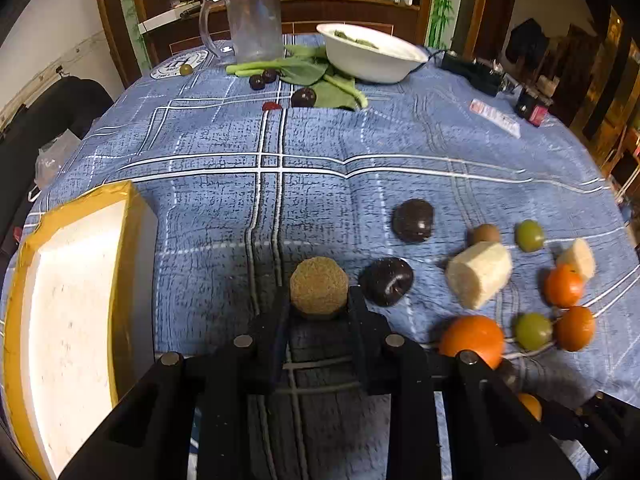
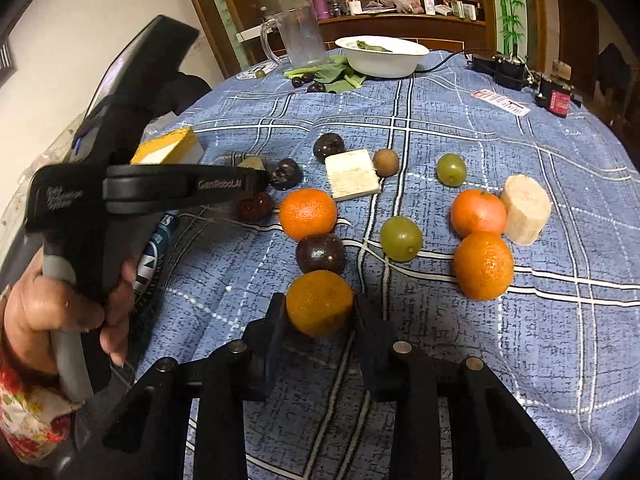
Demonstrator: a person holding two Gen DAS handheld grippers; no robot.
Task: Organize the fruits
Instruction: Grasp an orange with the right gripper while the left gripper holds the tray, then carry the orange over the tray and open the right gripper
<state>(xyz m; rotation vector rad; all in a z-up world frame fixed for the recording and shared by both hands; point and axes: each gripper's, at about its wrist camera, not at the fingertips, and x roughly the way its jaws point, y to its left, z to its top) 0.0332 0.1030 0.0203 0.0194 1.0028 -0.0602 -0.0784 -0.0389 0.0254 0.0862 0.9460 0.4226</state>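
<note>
My left gripper (image 1: 319,300) is shut on a rough brown round fruit (image 1: 319,286), held just above the blue cloth. A white foam tray with yellow tape (image 1: 72,300) lies to its left. My right gripper (image 2: 319,312) is shut on an orange (image 2: 319,303). In the right wrist view the left gripper (image 2: 256,172) reaches in from the left, in front of the foam tray (image 2: 172,146). Loose fruit lies around: oranges (image 2: 308,213), dark plums (image 2: 321,255), green grapes (image 2: 401,238), a kiwi (image 2: 386,162) and banana pieces (image 2: 525,209).
A white bowl (image 1: 372,56), a clear jug (image 1: 252,20), leafy greens (image 1: 320,78) and small dark fruits (image 1: 303,97) sit at the table's far side. Black electronics (image 2: 504,68) and a card (image 2: 500,101) lie far right. The person's hand (image 2: 60,304) holds the left gripper's handle.
</note>
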